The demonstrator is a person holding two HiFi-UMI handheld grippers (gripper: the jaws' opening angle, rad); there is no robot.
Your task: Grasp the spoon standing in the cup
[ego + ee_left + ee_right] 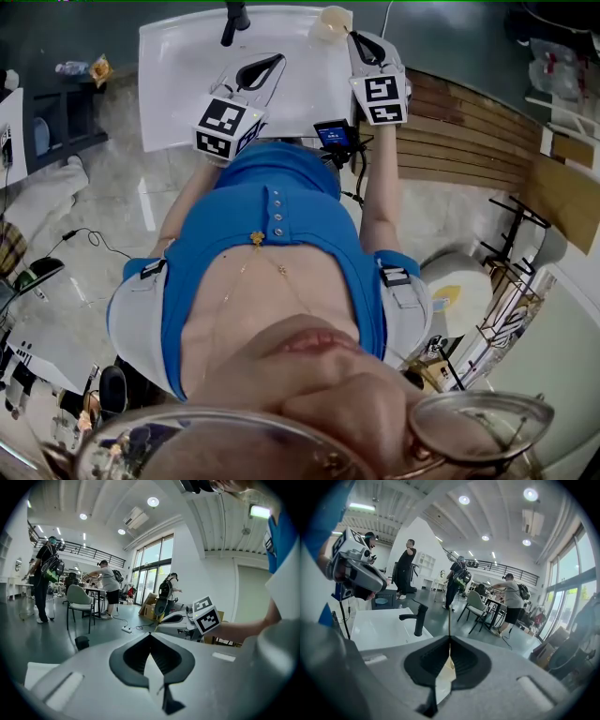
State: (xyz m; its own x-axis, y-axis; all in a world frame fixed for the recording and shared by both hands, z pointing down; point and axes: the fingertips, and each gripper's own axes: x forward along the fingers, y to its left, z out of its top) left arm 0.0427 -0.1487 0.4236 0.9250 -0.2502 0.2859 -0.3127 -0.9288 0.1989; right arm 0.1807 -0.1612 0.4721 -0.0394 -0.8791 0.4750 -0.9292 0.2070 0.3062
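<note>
Over white sink (187,56), left gripper (150,634) jaws closed, right gripper (450,638) jaws pinching spoon (449,620)

A big white hall. Round recessed ceiling lights (464,499) shine overhead, and tall glass windows (152,566) brighten the far wall. A dark-railed upper gallery (93,552) runs along one side. A pale grey chair (79,599) stands on the glossy grey floor (28,639). A white rectangular basin (187,75) carries a black tap (234,21), beside brown wooden slats (469,141).
</note>
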